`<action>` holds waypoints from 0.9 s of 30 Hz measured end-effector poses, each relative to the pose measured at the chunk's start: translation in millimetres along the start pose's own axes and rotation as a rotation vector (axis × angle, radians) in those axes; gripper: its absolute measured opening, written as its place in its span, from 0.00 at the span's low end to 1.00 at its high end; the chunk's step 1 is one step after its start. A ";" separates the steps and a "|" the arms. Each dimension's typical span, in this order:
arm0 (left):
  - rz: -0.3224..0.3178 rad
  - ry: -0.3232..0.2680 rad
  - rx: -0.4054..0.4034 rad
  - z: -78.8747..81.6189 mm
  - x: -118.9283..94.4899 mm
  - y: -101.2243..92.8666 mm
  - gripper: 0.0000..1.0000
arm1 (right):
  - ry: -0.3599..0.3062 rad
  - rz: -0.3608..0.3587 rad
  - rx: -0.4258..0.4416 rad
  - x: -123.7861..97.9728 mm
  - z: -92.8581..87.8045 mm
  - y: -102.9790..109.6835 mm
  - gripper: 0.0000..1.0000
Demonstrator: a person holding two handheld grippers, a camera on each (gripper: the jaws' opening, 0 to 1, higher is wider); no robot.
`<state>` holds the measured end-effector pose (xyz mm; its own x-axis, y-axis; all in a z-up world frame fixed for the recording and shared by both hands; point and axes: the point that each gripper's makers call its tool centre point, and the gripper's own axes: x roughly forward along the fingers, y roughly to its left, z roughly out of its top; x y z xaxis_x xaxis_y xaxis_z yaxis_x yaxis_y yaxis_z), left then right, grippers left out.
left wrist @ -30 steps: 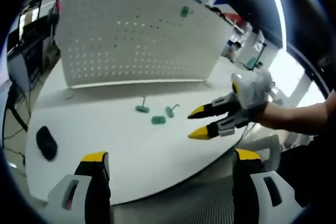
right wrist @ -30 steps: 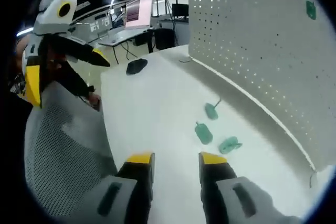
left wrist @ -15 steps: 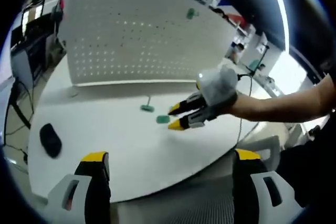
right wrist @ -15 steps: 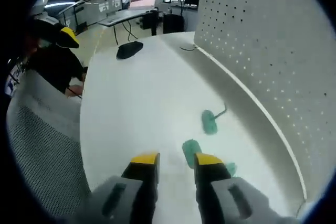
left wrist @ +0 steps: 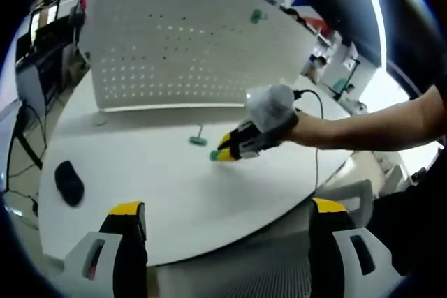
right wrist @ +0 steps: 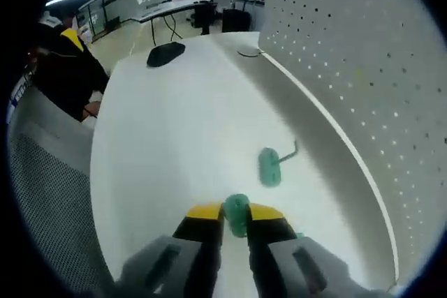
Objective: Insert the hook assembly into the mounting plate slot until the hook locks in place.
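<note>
Right gripper view, item one: our right gripper [right wrist: 235, 211], jaws nearly together with a green hook piece [right wrist: 237, 213] sitting between the yellow tips. We judge the jaws are at the point of closing on it, but whether they press it firmly or it lies loose on the white table [right wrist: 160, 144] we cannot tell.

Item two: a second green hook piece [right wrist: 269, 166] with a thin wire arm, lying flat just ahead of the jaw tips, apart from them. A third scrap of green peeks out beside the right jaw, too hidden to name.

Item three: the white perforated mounting plate [right wrist: 363, 54], standing upright ahead and to the right of the right gripper, beyond the loose pieces. In the left gripper view the same plate [left wrist: 181, 40] stands well ahead of our left gripper [left wrist: 227, 225], carrying one green hook [left wrist: 257, 15] already hung high on its face.

Item four: a dark mouse-shaped object [right wrist: 166, 52] far ahead and to the left of the right gripper.

Item five: our left gripper, jaws spread wide and empty, held back at the near table edge. The right gripper [left wrist: 227, 151] comes in from its right, tips down at the green pieces.

Progress, as we judge it: one hook mounted; the piece now between the jaws is not yet lifted. Left to do: secure it, carry it to the plate, seat it in a slot until it locks.
</note>
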<state>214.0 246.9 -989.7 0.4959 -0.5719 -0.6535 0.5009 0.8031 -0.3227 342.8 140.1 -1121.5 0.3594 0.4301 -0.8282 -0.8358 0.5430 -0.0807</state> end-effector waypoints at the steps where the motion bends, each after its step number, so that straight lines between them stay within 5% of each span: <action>1: 0.001 0.000 -0.003 -0.7 -0.3 0.2 0.98 | 0.007 0.003 -0.006 0.9 -0.7 -0.3 0.10; 6: 0.005 0.004 -0.010 -3.5 -1.0 0.9 0.98 | 0.016 0.005 -0.009 3.6 -2.0 -2.5 0.01; 27: 0.002 -0.006 0.007 3.5 1.8 -6.0 0.98 | -0.079 -0.029 0.192 -13.0 7.4 -20.3 0.00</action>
<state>214.4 240.4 -986.5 0.5011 -0.5715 -0.6498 0.5051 0.8029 -0.3166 358.1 128.8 -1105.0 0.4204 0.4633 -0.7801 -0.7328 0.6804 0.0092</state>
